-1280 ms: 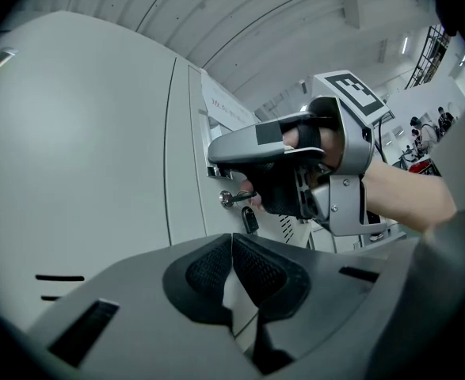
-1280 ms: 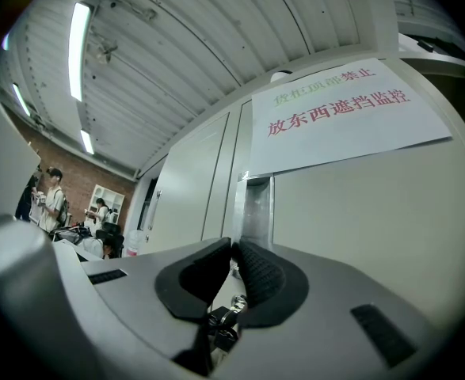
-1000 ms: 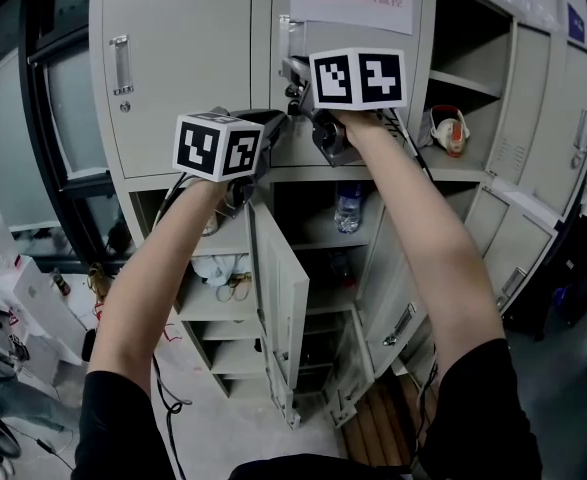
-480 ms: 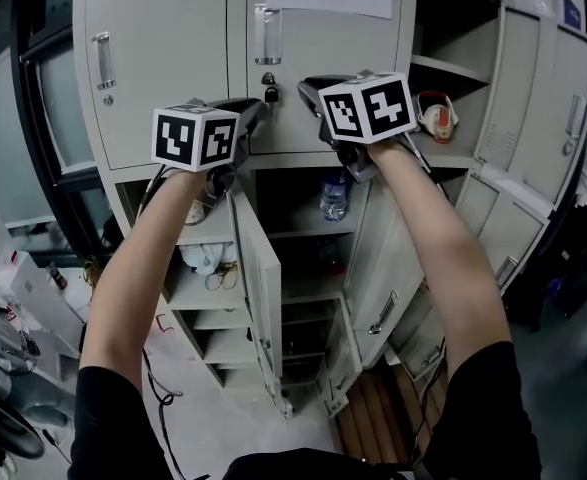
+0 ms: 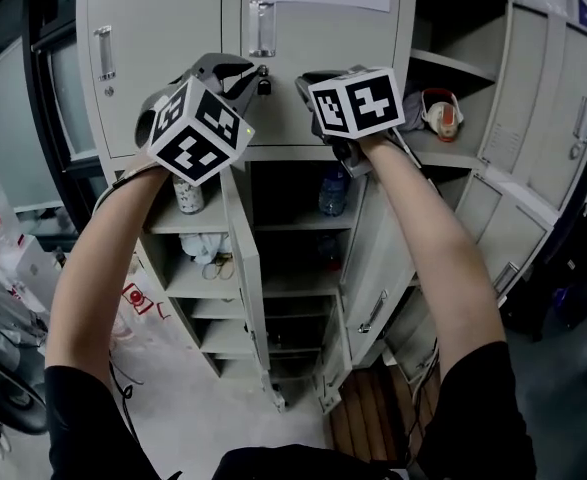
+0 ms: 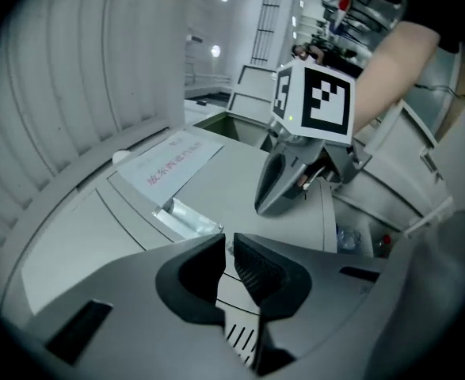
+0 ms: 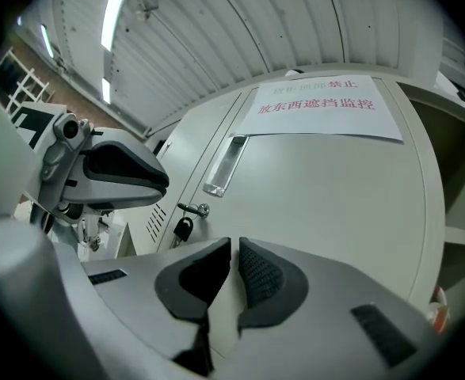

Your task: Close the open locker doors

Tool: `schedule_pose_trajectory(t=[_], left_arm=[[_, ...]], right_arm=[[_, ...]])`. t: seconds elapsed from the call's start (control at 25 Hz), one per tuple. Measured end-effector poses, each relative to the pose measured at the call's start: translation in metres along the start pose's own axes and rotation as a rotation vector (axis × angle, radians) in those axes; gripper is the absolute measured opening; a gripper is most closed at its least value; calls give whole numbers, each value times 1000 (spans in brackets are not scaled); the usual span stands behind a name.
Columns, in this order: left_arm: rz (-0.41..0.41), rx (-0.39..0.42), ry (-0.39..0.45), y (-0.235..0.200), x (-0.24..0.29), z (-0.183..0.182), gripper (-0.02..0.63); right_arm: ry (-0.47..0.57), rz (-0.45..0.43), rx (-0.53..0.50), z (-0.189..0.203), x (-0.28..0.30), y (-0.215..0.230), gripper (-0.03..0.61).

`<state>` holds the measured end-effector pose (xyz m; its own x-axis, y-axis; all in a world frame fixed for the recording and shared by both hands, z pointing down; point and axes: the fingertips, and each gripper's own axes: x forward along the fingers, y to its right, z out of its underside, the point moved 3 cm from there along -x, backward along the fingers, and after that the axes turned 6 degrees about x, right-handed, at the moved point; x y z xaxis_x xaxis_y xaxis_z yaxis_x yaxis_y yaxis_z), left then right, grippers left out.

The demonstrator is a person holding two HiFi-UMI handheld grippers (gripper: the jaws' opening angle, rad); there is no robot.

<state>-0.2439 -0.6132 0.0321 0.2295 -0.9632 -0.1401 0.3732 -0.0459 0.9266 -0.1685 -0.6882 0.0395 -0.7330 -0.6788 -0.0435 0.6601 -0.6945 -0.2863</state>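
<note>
Locker doors [image 5: 247,278] hung open in the lower rows, below both raised grippers, a water bottle [image 5: 333,190] exposed behind them. Left gripper [image 5: 251,72] and right gripper [image 5: 303,78] were held level before the shut upper door [image 5: 318,38], each with jaws drawn together on nothing, probably so the blunt tips could push. The head view took in the lower open doors; the right gripper view missed them, catching the padlock [image 7: 183,229] and paper notice [image 7: 319,105] close up.
</note>
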Motion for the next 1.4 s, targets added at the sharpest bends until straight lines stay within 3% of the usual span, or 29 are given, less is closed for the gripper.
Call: schedule_pose_trajectory(t=[0.12,0.28,0.76,0.84,1.12,1.4], left_arm=[[46,104,-58,8,6,-6,28],[85,156,-107,15,13,-7,104],[121,212,-207,13,34,-4,97],[115,235,-223,14,36,-1,67],[107,155,-230,10,36,0,49],[73,-137,-188,5,37,3,48]], right_arm=[[-7,-3,-2,0,-1,1,55],[-15,-10,-17,0,-2,0,55],[-11,-39,-35,1,-3,2,55],[-10,-43,-32,1,-3,2,54],[-11,-36,-41,-1,-3,2,52],[-25,-22,-46,-1,-1,1,52]])
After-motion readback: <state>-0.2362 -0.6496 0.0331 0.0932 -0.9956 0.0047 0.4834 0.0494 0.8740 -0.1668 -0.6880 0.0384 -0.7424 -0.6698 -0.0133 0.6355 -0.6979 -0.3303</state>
